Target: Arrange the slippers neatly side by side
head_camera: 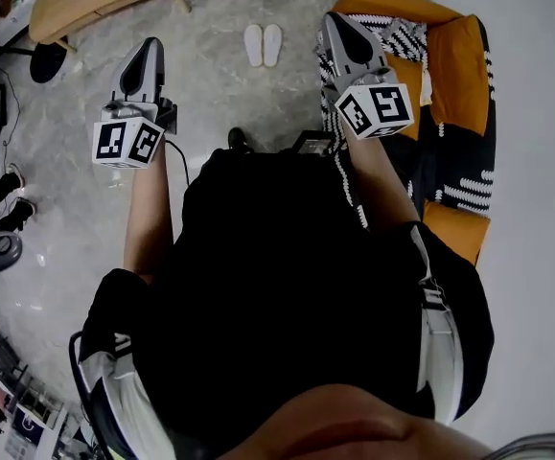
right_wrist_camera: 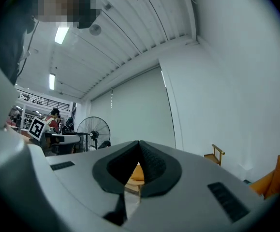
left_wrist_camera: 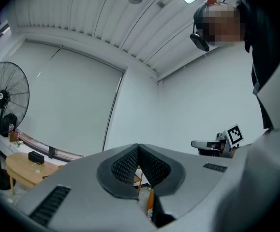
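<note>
Ahead, the pair of flat white slippers (head_camera: pixel 263 44) lies side by side on the grey floor (head_camera: pixel 210 94), long axes pointing away from me, nearer my right gripper (head_camera: pixel 339 22) than my left gripper (head_camera: pixel 150 48), both closed on nothing.

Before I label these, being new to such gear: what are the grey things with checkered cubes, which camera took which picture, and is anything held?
A person holds a two-jaw gripper in each hand; the cubes belong to them. The head view looks down from the person's head: left gripper, right gripper. The other two cameras ride on the grippers and look along their jaws. Both are shut, holding nothing. Two white slippers lie side by side on the grey floor ahead, with an orange sofa to their right.
</note>
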### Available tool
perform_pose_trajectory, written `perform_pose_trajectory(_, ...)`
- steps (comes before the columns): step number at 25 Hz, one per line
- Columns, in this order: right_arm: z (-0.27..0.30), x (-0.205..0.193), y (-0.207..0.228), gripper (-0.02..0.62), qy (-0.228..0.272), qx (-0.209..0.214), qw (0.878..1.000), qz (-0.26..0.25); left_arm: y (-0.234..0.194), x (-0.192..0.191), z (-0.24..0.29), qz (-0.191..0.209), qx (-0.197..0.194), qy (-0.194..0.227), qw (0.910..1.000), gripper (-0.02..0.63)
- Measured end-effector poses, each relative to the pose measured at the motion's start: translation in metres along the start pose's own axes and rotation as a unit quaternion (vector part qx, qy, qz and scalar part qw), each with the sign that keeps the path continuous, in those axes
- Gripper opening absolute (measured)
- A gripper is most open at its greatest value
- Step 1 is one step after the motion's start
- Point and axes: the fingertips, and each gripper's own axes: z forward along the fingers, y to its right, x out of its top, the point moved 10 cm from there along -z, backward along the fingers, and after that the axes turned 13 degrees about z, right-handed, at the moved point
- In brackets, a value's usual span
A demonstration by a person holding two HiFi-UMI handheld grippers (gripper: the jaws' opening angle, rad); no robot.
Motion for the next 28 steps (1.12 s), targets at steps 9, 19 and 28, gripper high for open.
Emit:
perform_pose_trajectory(9, -0.094, -0.009, 0.024, 0.032, -0.038, 0.009, 0.999, 0.022, 0.096, 0.004, -0.018, -0.04, -0.009, -0.011, 0.9991, 0.015)
perform_pose_trajectory(19, -0.167, -0.05, 0.026, 0.032, -0.055, 0.012, 0.996, 0.066, 0.165, -0.001, -0.062, -0.01, -0.023, -0.06, 0.9979, 0.015)
perform_pose_trajectory(28, -0.154, -0.037, -0.01, 0.032, -0.039, 0.001, 0.998, 0.049, 0.148, 0.008, -0.059, -0.008, -0.068, -0.031, 0.9972, 0.015)
